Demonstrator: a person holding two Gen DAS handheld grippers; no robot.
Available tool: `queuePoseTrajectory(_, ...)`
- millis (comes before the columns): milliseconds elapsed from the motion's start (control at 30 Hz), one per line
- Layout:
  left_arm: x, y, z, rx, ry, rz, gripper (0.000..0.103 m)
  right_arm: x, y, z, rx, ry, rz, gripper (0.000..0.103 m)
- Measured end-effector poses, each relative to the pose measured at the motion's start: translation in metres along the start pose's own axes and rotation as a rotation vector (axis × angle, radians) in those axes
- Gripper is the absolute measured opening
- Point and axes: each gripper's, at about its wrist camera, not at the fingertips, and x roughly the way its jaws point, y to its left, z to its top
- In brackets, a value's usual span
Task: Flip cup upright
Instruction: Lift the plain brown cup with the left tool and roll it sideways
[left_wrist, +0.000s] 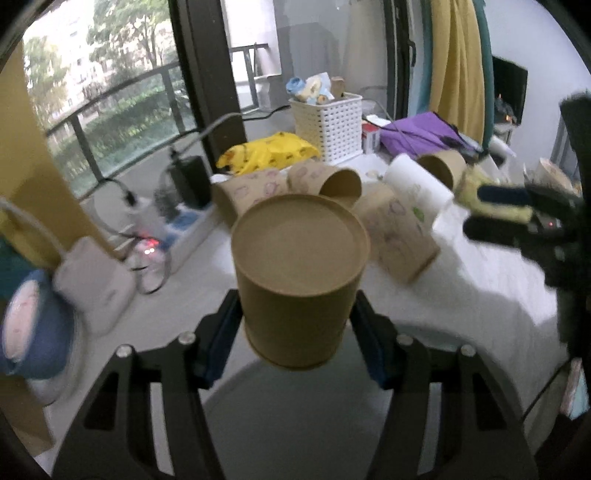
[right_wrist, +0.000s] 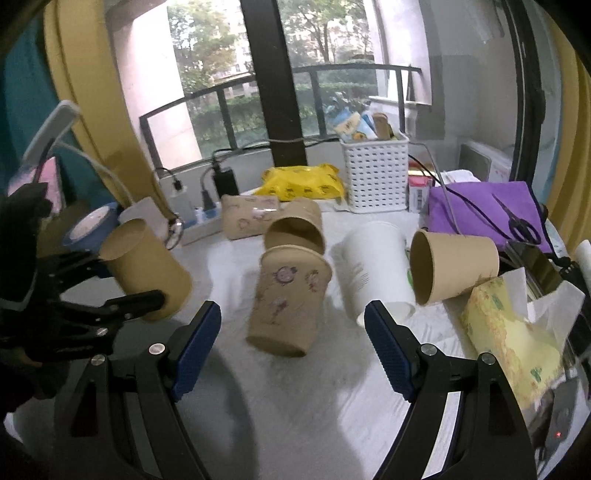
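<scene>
My left gripper is shut on a plain brown paper cup, held above the table with its closed base toward the camera; the cup also shows in the right wrist view, tilted, in the left gripper. My right gripper is open and empty, just short of a printed brown cup that stands upside down. Behind it lie another printed cup, a plain brown cup, a white cup and a brown cup, all on their sides.
A white perforated basket, a yellow bag, purple cloth with scissors, a tissue box, and a power strip with chargers ring the white table. Several cups lie behind the held one.
</scene>
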Motion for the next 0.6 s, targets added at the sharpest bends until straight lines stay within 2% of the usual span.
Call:
queuePoseTrajectory(300, -0.074, -0.013, -0.06, 0.066, 0.026, 0.112, 0.061, -0.047, 0.041, -0.027, -0.024, -0.019, 0.056, 0.083)
queuePoseTrajectory(433, -0.091, -0.029, -0.084, 0.107, 0.025, 0.161, 0.061, -0.063, 0.059, -0.046, -0.031, -0.003, 0.077, 0.083)
queuePoseTrajectory(533, -0.093, -0.049, -0.096, 0.187, 0.024, 0.215, 0.061, -0.072, 0.069, -0.062, -0.038, 0.023, 0.089, 0.083)
queuePoseTrajectory(600, -0.09, -0.06, -0.1, 0.212, 0.037, 0.209, 0.061, -0.078, 0.072, -0.071, -0.039, 0.036, 0.09, 0.083)
